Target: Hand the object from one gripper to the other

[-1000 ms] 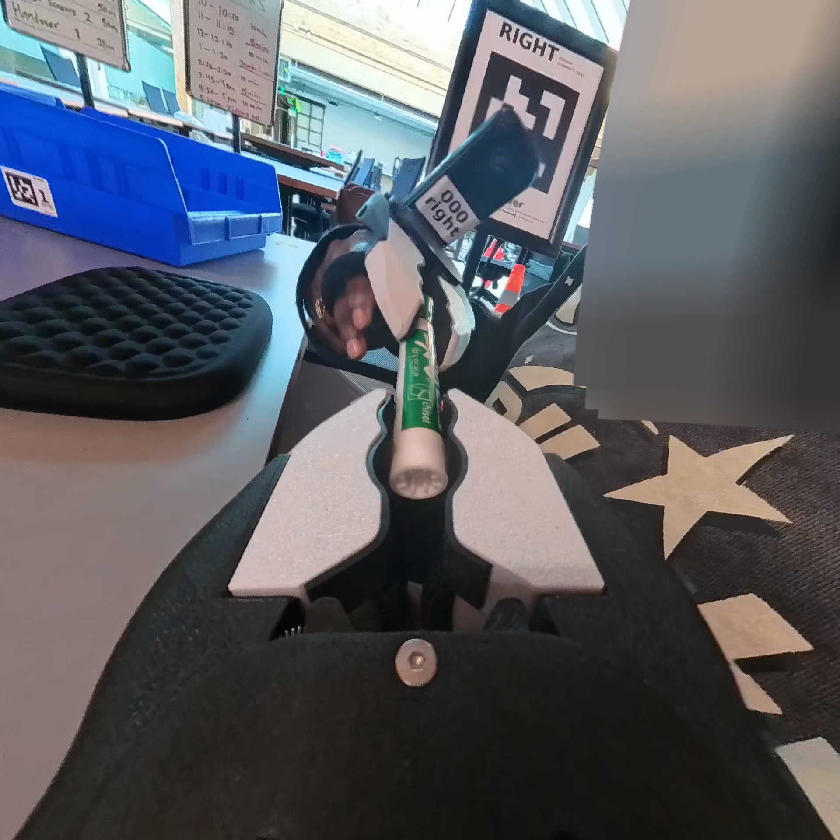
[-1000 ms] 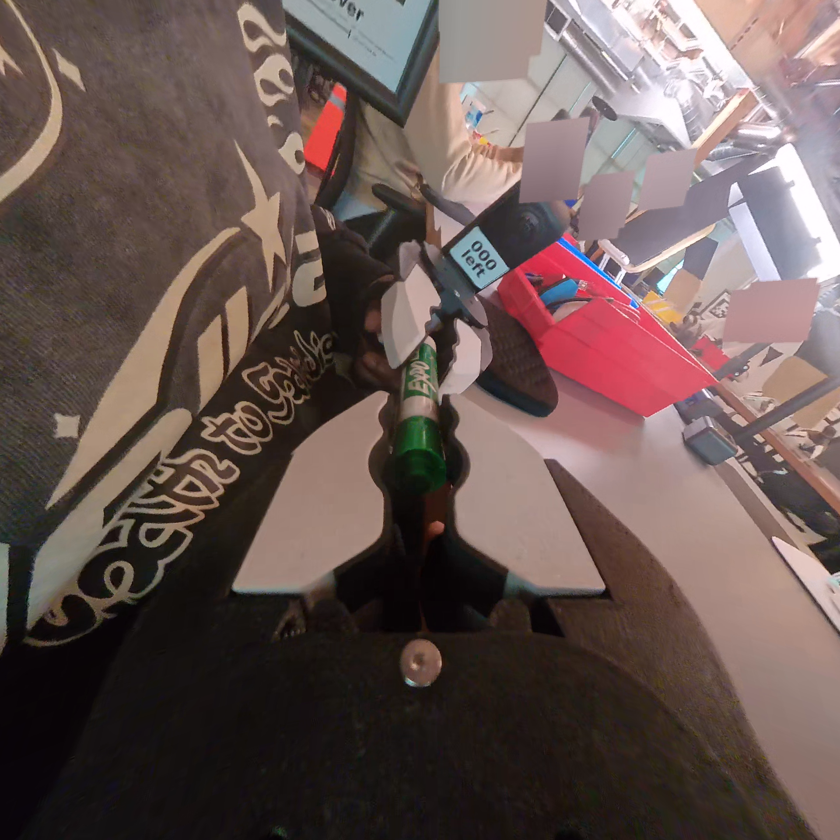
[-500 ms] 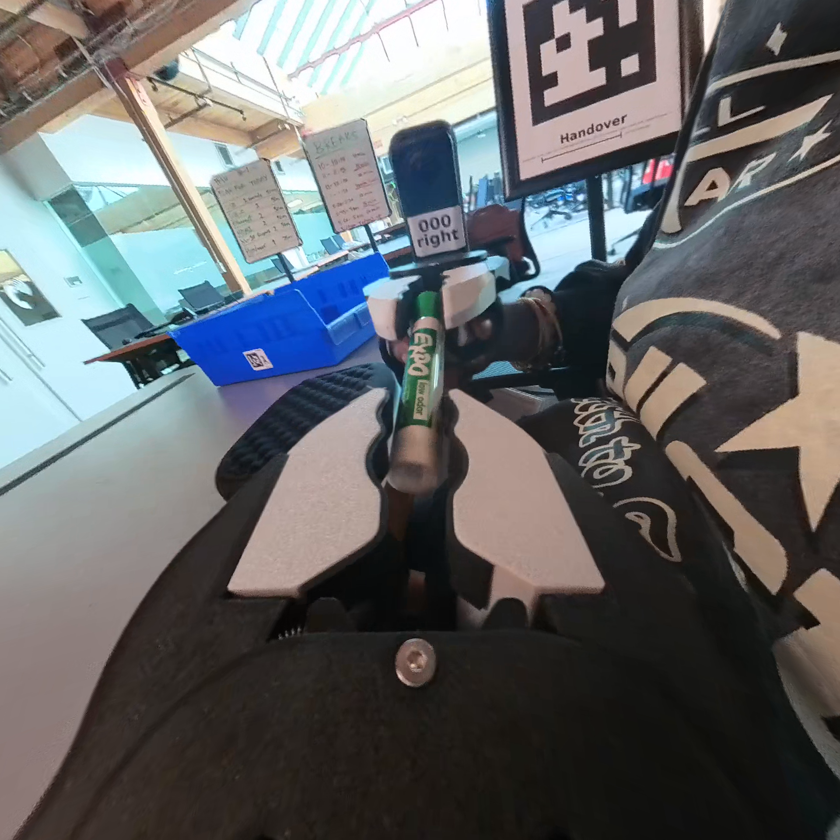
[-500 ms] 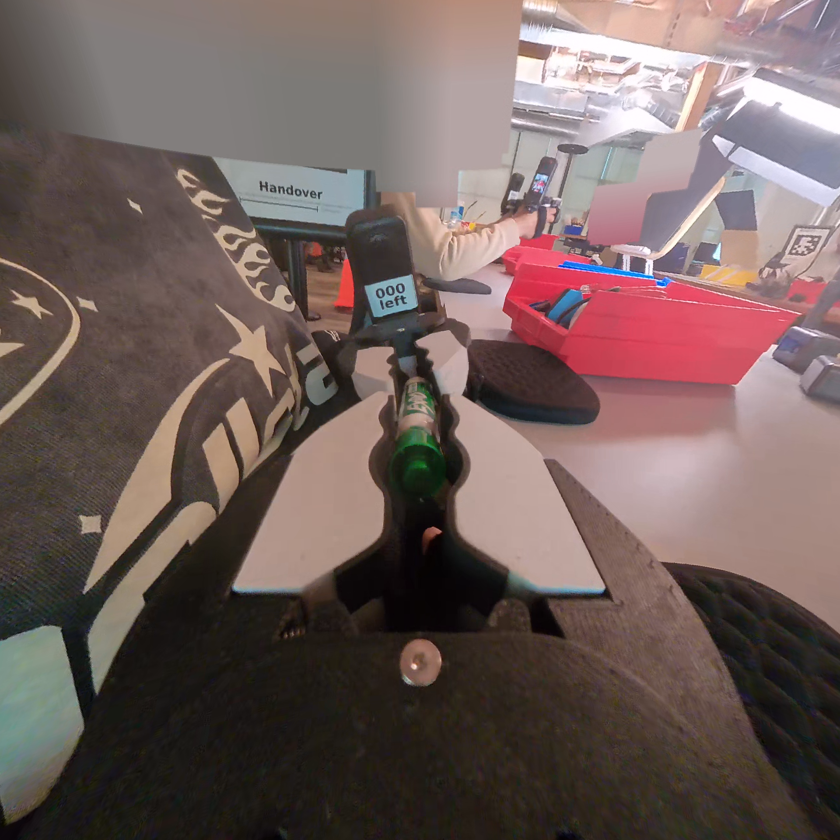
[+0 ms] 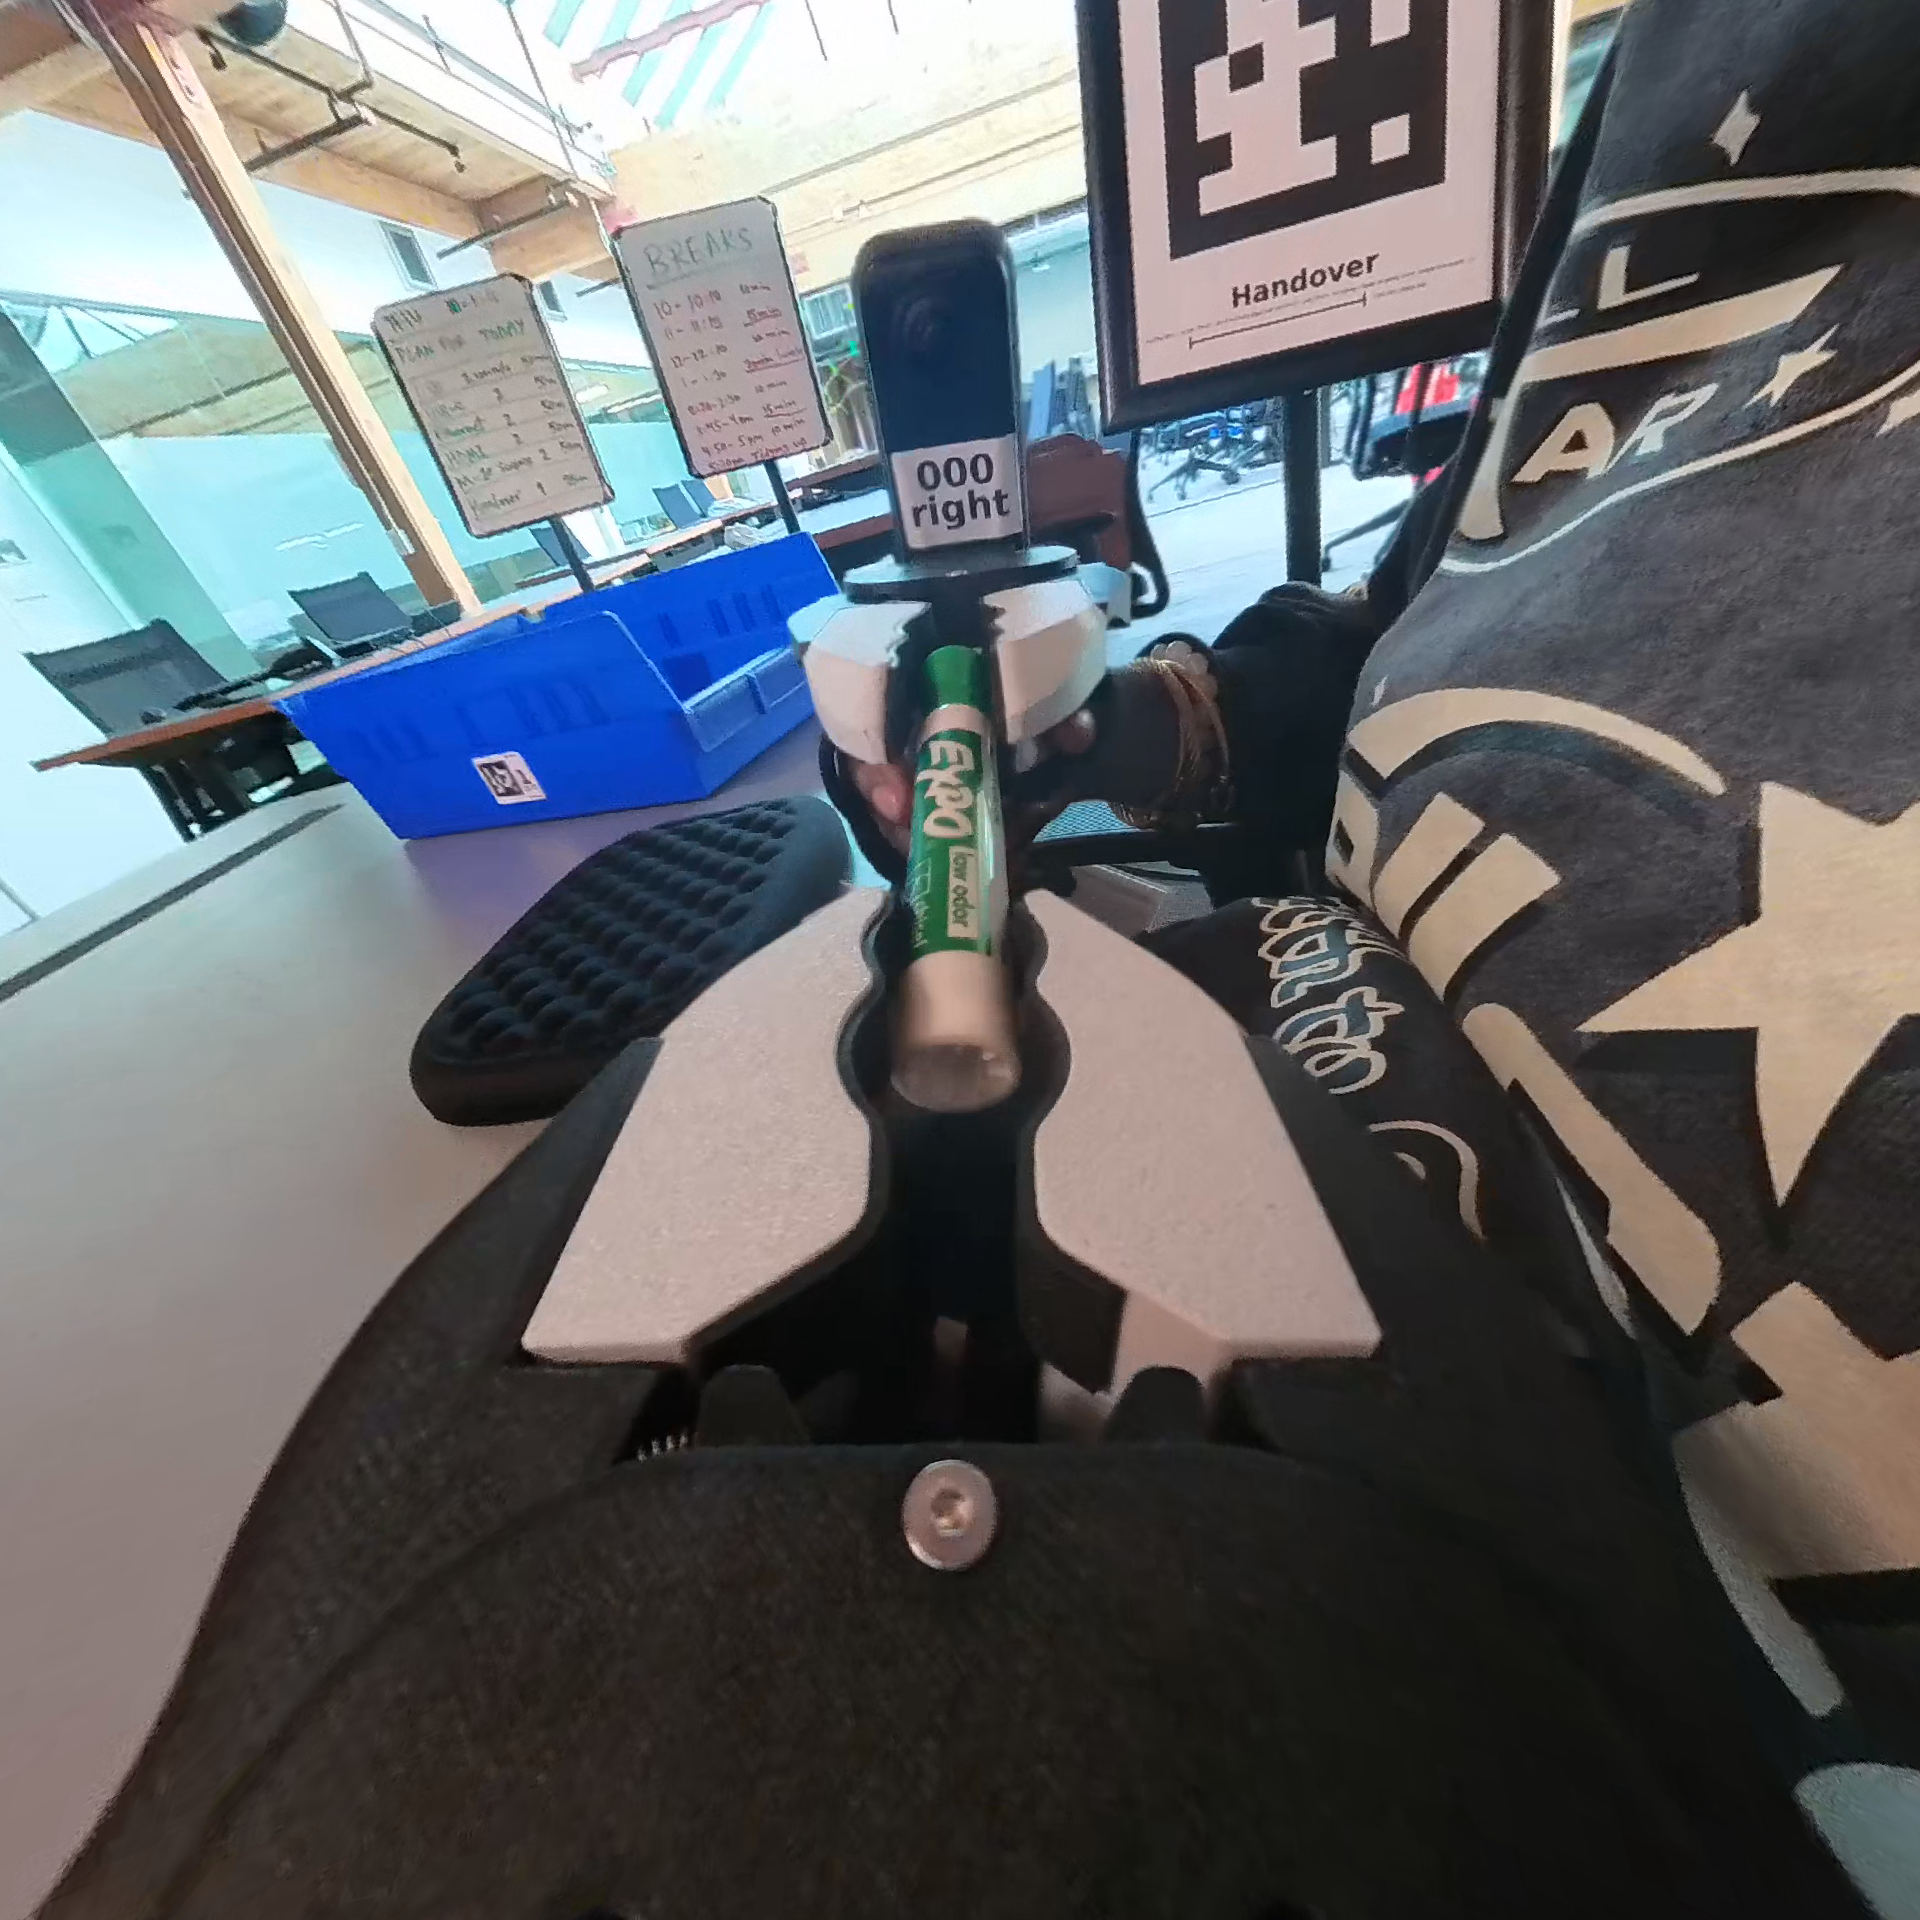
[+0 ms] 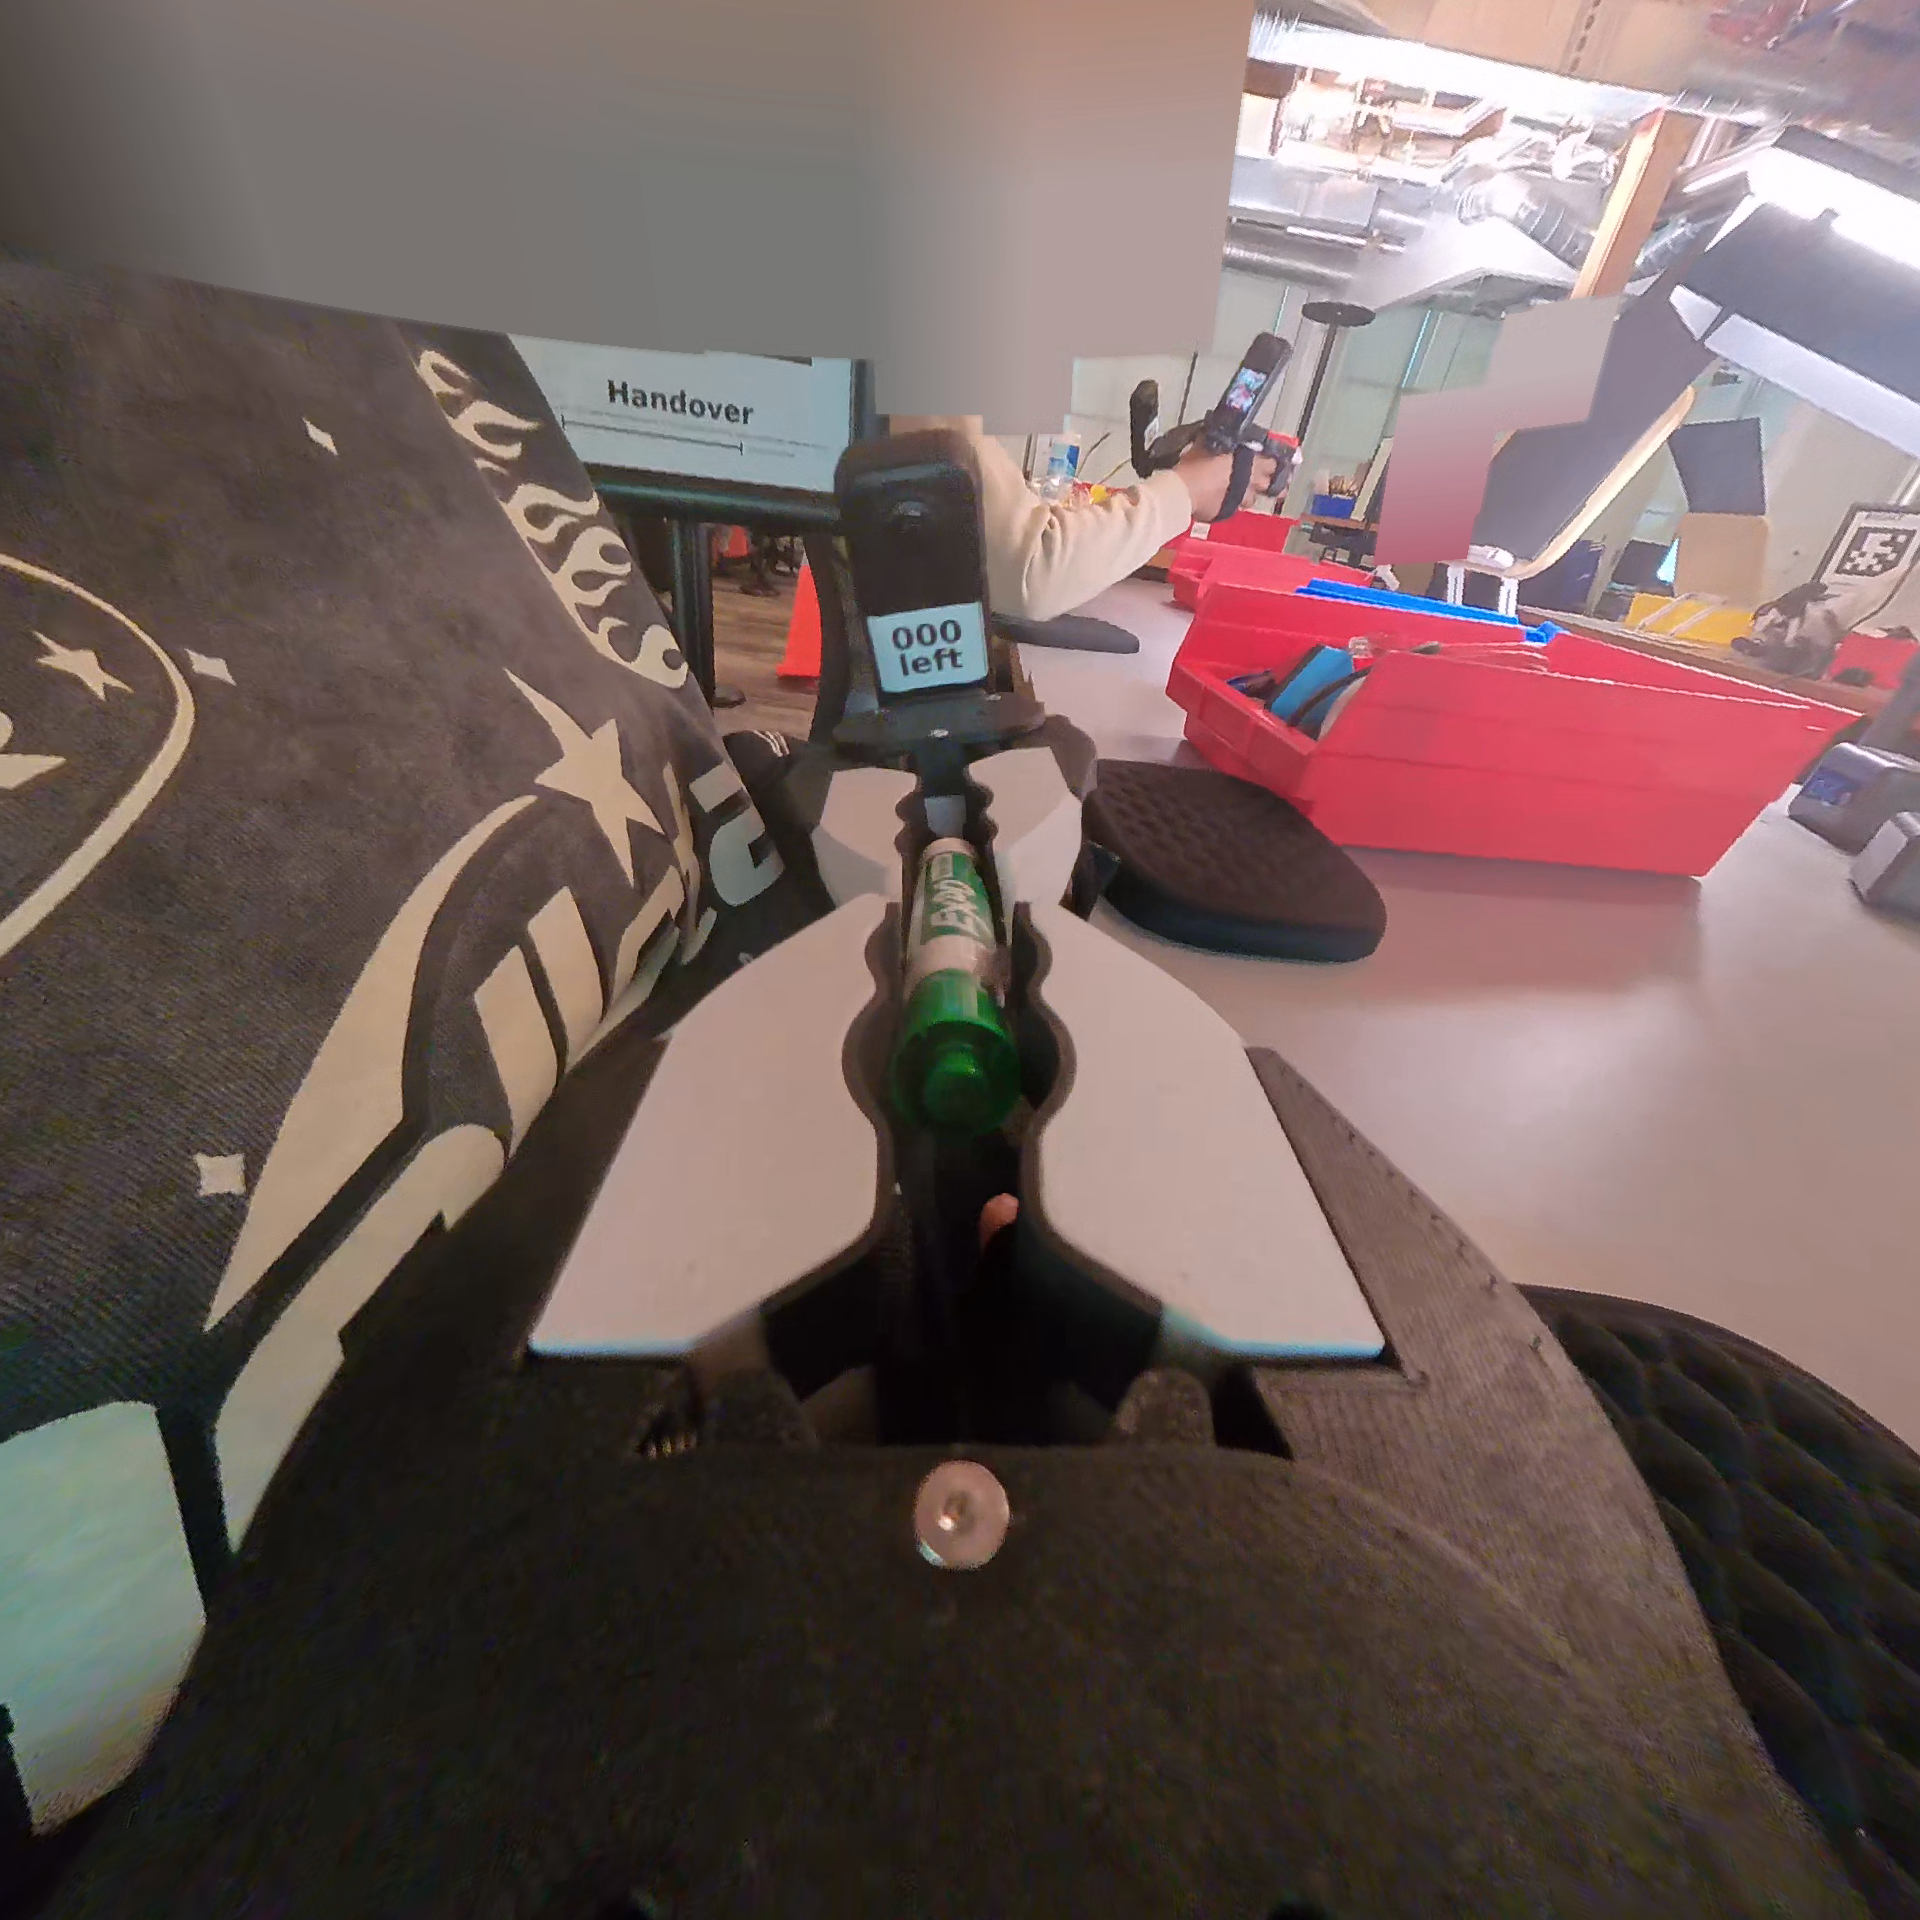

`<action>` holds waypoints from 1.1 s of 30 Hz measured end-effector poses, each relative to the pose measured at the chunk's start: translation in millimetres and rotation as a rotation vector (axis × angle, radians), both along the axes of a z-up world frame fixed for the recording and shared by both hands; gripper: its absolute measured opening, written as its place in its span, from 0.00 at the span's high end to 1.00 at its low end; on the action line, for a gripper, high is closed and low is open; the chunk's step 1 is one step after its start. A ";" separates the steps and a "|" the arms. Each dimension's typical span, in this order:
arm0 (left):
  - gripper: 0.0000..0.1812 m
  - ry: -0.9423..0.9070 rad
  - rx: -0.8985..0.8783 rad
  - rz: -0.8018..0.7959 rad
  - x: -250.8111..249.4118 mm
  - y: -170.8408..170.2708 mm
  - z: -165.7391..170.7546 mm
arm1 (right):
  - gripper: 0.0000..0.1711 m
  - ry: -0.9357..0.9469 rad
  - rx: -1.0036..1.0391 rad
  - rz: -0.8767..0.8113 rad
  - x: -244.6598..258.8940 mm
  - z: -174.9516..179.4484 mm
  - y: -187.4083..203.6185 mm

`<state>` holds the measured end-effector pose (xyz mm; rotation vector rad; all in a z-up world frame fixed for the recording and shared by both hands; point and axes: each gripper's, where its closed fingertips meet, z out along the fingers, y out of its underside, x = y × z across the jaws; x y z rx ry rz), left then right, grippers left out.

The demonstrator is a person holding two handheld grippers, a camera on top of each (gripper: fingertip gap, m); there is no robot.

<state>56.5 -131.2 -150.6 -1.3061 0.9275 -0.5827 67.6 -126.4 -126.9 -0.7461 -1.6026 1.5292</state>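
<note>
A green-and-white marker spans between my two grippers, held in the air beside the table edge. My left gripper is shut on its white tail end. My right gripper faces it from farther off and grips the green cap end. In the right wrist view my right gripper is shut around the marker at its green cap. The left gripper holds the far end beyond it. A hand shows behind the right gripper.
A grey table lies to the left with a blue bin and a black dimpled pad. The right wrist view shows a red bin and two black pads. A dark printed shirt is close by, and a sign on a stand is behind. Left and right tips are no more than a few centimetres apart.
Both grippers have turned from a tilted pose to level and stayed joined by the marker. The jaw gaps look the same throughout.
</note>
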 end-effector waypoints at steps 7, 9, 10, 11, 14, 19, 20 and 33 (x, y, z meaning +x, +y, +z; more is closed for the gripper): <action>0.89 0.035 -0.098 -0.022 -2.0 0.3 -11.3 | 0.81 -0.094 0.359 -0.113 4.9 -17.2 7.1; 0.89 0.059 -0.095 -0.027 0.3 -0.7 -13.8 | 0.82 -0.146 0.422 -0.123 5.4 -25.1 7.8; 0.89 0.071 -0.091 -0.030 1.5 -1.3 -15.1 | 0.82 -0.166 0.441 -0.124 5.4 -28.8 7.7; 0.89 0.081 -0.088 -0.029 2.4 -1.5 -16.2 | 0.82 -0.174 0.449 -0.125 4.9 -30.9 7.4; 0.89 0.093 -0.087 -0.027 3.0 -1.6 -17.9 | 0.87 -0.191 0.445 -0.102 4.6 -34.4 3.2; 0.89 0.097 -0.091 -0.035 2.5 -2.4 -19.0 | 0.89 -0.201 0.458 -0.090 4.7 -37.6 1.8; 0.89 0.097 -0.087 -0.034 2.9 -2.3 -19.0 | 0.89 -0.203 0.459 -0.090 5.0 -37.8 2.0; 0.86 0.100 0.090 0.039 -0.3 0.4 -6.1 | 0.89 -0.259 0.101 0.009 3.8 -31.2 1.5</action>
